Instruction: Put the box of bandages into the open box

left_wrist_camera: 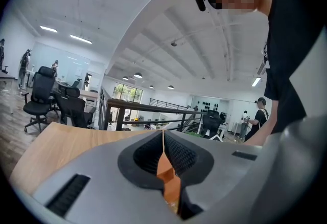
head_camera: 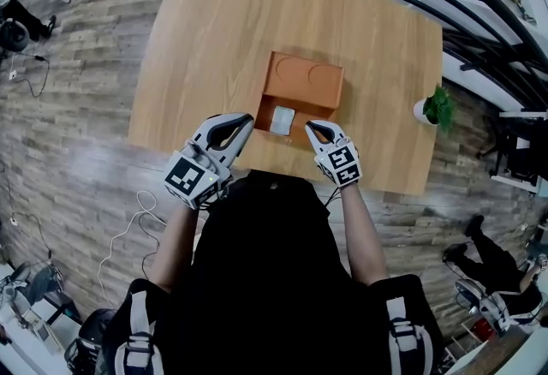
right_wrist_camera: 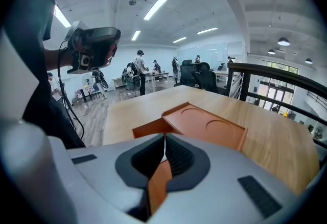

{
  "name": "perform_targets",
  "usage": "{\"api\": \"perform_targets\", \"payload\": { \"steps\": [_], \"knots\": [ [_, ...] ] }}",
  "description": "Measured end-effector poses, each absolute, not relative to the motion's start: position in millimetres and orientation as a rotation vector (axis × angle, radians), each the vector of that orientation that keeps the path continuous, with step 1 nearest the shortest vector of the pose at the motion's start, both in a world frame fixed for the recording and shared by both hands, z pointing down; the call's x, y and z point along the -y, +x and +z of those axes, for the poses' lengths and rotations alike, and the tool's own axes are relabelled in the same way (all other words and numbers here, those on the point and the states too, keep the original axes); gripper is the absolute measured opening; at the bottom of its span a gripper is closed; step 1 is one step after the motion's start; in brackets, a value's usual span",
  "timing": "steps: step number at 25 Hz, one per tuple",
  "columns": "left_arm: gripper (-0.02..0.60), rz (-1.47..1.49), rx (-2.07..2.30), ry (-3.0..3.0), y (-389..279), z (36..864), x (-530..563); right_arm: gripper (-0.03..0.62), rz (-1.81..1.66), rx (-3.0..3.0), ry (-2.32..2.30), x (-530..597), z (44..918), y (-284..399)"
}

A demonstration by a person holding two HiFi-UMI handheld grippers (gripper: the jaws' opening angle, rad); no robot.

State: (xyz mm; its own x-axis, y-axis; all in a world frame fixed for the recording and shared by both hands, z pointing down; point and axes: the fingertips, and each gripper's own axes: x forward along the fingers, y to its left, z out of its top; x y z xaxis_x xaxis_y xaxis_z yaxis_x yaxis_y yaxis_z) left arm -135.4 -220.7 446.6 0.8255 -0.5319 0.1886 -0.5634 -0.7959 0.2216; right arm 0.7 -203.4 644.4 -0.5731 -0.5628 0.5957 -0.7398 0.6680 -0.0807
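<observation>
The orange open box (head_camera: 267, 100) sits near the table's front edge, its lid (head_camera: 305, 78) folded back flat. A small pale box of bandages (head_camera: 283, 120) lies inside it. My left gripper (head_camera: 249, 118) hovers at the box's front left corner, jaws shut and empty. My right gripper (head_camera: 309, 126) is at the front right corner, also shut with nothing in it. In the right gripper view the lid (right_wrist_camera: 209, 126) lies beyond the closed right gripper (right_wrist_camera: 164, 138). The left gripper view shows the closed left gripper (left_wrist_camera: 163, 135) with orange in the gap behind its tips.
The wooden table (head_camera: 214, 31) carries a small potted plant (head_camera: 437, 106) near its right edge. A dark railing (head_camera: 445, 5) runs behind the table at the right. A white cable (head_camera: 128, 228) lies on the floor at the left.
</observation>
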Motion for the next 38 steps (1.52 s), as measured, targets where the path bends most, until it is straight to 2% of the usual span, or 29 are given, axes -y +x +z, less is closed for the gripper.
{"api": "perform_targets", "payload": {
  "steps": [16, 38],
  "knots": [
    [0.029, 0.132, 0.947, 2.739, -99.7, 430.7, 194.4, 0.026, 0.273, 2.452, 0.91, 185.2, 586.9, 27.2],
    [0.029, 0.217, 1.057, 2.711, -86.4, 428.4, 166.4, 0.026, 0.019, 2.57, 0.844, 171.8, 507.5, 36.3]
  ]
}}
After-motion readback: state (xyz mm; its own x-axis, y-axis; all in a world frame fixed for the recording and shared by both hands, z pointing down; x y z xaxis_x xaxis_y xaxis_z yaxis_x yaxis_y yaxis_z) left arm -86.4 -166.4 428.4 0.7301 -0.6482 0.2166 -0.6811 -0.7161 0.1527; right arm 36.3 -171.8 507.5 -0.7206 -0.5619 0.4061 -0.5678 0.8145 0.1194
